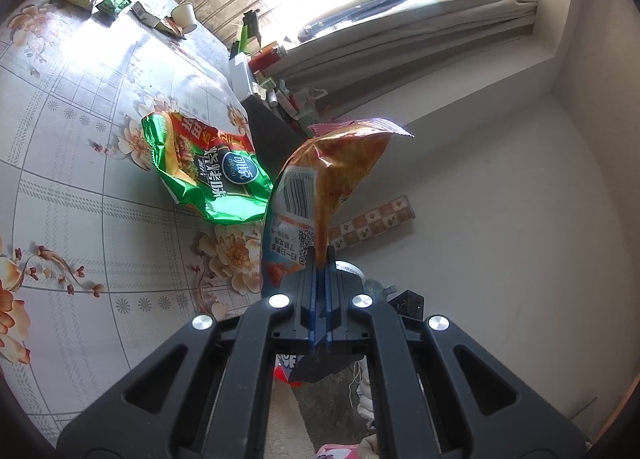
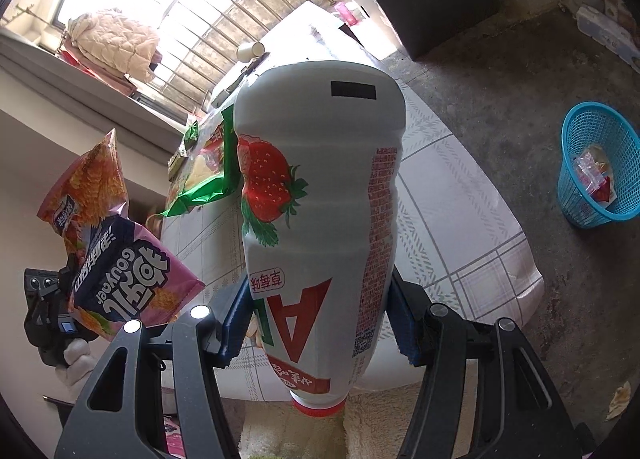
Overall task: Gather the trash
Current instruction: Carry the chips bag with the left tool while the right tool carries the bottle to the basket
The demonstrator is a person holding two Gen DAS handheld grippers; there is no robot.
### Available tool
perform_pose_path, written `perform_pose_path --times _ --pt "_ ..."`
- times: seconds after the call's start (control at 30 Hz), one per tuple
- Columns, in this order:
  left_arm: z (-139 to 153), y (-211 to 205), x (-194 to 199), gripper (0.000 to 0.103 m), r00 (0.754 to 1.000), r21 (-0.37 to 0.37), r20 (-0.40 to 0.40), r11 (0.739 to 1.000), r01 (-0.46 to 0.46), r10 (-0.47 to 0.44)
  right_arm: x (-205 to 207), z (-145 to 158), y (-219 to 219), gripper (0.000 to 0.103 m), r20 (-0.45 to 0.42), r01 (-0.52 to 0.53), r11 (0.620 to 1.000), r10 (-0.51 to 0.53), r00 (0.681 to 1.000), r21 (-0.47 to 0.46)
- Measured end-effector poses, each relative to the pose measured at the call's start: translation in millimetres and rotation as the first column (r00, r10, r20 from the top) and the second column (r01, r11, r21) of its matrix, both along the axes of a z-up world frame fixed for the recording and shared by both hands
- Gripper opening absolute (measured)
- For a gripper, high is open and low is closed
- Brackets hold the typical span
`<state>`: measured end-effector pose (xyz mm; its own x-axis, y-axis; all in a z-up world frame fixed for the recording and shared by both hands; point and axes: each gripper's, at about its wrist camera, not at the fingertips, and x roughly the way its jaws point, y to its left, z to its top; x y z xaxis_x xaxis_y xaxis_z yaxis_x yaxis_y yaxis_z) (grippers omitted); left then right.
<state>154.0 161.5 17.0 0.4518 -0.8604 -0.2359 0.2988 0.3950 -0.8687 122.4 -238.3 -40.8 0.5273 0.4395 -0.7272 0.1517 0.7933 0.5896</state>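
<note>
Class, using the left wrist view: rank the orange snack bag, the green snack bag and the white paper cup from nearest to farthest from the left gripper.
1. Orange snack bag: clamped in the left gripper.
2. Green snack bag: lying on the table just beyond, to the left.
3. White paper cup: at the table's far end, by the window.

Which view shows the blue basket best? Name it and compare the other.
The right wrist view. The blue basket stands on the floor at the right edge, seen whole, with wrappers inside. The left wrist view does not show it at all: there the orange bag and the table fill the frame.
</note>
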Motion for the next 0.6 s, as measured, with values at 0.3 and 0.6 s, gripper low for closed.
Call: perform_pose_path --times 0.3,0.6 --pt "20 -69 6 0.002 0.993 0.052 0.045 0.993 0.104 -0.106 -37 12 -56 0.058 0.056 0.072 0.995 -0.076 0.996 0.062" --pt "40 -187 21 0.001 0.960 0.154 0.097 0.957 0.247 -0.263 -94 13 -150 0.058 0.077 0.284 0.956 -0.289 0.954 0.072"
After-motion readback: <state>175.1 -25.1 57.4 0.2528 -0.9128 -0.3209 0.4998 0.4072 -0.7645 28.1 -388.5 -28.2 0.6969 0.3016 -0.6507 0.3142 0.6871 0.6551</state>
